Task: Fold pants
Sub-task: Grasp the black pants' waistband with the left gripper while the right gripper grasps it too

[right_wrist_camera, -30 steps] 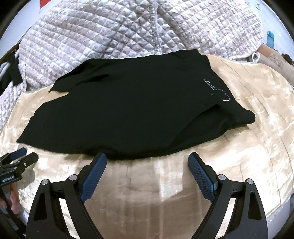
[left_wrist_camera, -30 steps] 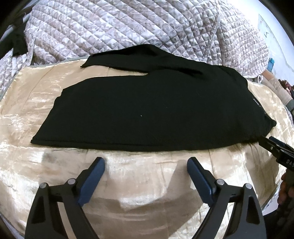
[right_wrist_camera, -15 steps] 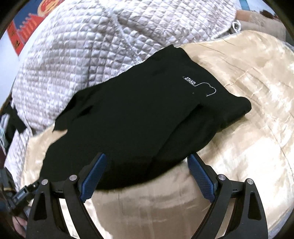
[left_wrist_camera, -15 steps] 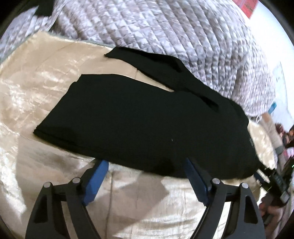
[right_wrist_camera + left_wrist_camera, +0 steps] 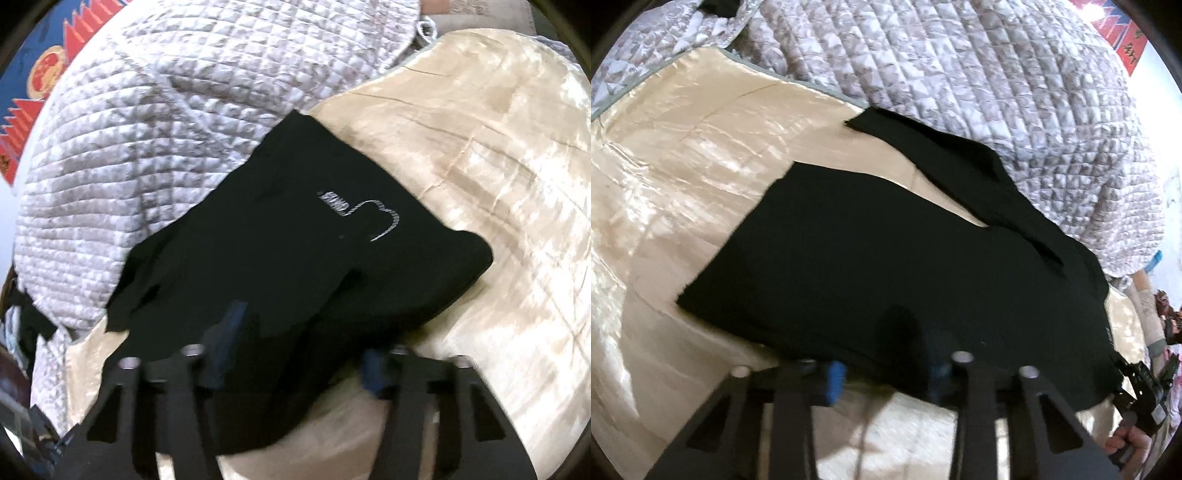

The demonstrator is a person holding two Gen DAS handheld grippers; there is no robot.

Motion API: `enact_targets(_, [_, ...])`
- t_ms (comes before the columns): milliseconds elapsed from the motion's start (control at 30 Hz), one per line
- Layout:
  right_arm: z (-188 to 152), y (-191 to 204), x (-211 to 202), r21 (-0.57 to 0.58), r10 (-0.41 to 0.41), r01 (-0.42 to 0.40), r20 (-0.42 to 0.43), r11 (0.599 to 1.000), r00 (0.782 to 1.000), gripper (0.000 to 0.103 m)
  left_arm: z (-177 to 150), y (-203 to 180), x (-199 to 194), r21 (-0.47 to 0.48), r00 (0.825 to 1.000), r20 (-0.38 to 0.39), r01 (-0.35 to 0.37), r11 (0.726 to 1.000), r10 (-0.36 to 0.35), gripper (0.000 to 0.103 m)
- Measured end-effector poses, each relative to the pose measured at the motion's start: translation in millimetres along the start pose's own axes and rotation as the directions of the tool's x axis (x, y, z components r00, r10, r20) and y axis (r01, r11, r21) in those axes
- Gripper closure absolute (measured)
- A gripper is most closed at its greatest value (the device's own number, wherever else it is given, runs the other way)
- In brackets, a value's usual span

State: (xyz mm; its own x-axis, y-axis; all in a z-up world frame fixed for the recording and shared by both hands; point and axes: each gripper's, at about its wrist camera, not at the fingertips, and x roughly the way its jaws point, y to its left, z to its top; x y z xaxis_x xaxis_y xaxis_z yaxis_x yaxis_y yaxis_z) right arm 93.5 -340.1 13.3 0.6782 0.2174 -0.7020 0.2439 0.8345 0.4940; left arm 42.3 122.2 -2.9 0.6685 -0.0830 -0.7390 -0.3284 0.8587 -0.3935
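Now the black pants [image 5: 886, 266] lie spread on the cream satin sheet [image 5: 676, 177], right ahead of both grippers, with the quilted bedspread [image 5: 960, 74] beyond. Left gripper [image 5: 886, 376] has its blue-padded fingers apart, straddling the near hem. Right gripper [image 5: 299, 343] likewise stands spread over the pants' near edge, below the white logo [image 5: 362, 214].

One pair of black pants [image 5: 886, 266]. One beige satin sheet [image 5: 672, 177]. One quilted grey-white blanket [image 5: 979, 81], upper frame. Two grippers: the left gripper [image 5: 886, 373] at lower centre, the right gripper [image 5: 1141, 384] at lower right. One red-and-blue banner [image 5: 33, 92], upper left.
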Motion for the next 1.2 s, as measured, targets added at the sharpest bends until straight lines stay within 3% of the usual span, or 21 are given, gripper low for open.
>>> enact_targets(67, [4,-7,6,0.029,-0.025,0.025,-0.012,0.999,1.0,0.086,3,3,3,-0.001,1.0,0.006,-0.026,1.0,0.026,0.091])
enact_targets(167, [8,-12,7,0.051,-0.012,0.013,-0.02,0.999,1.0,0.097,6,1,3,0.013,0.999,0.009,-0.048,0.999,0.048,0.098])
enact_targets(467, [9,-7,-45,0.034,0.044,-0.043,-0.015,0.998,0.999,0.098,-2,-10,-57,0.076,0.997,0.058,-0.048,0.996,0.044,0.099])
enact_targets(667, [-10,-24,-89,0.048,0.042,-0.039,-0.049,0.998,0.998,0.098,-41,0,-94,0.073,0.999,0.038,-0.016,0.997,0.013,0.099])
enact_targets(867, [-27,-56,-82,0.105,-0.021,0.034,-0.123,0.994,0.992,0.098,-74,13,-66,0.092,0.998,-0.065,-0.018,0.996,0.024,0.098])
enact_targets(1000, [-24,-52,-90,0.107,0.007,0.003,-0.099,0.994,0.995,0.094,-65,29,-69,0.023,0.999,-0.045,0.02,1.0,-0.019,0.089])
enact_targets(1033, [-23,-51,-92,0.11,0.003,0.007,-0.093,0.994,0.996,0.089,-62,34,-70,0.002,0.999,-0.034,0.008,1.0,-0.008,0.087])
enact_targets(1167, [-24,-55,-96,0.131,0.004,0.005,-0.066,0.991,0.998,0.084,-58,52,-70,-0.065,0.999,-0.011,-0.031,0.997,0.03,0.088])
enact_targets(1200, [-24,-55,-96,0.122,-0.006,0.013,-0.058,0.992,0.998,0.084,-58,54,-69,-0.061,0.999,-0.008,-0.048,0.997,0.048,0.093])
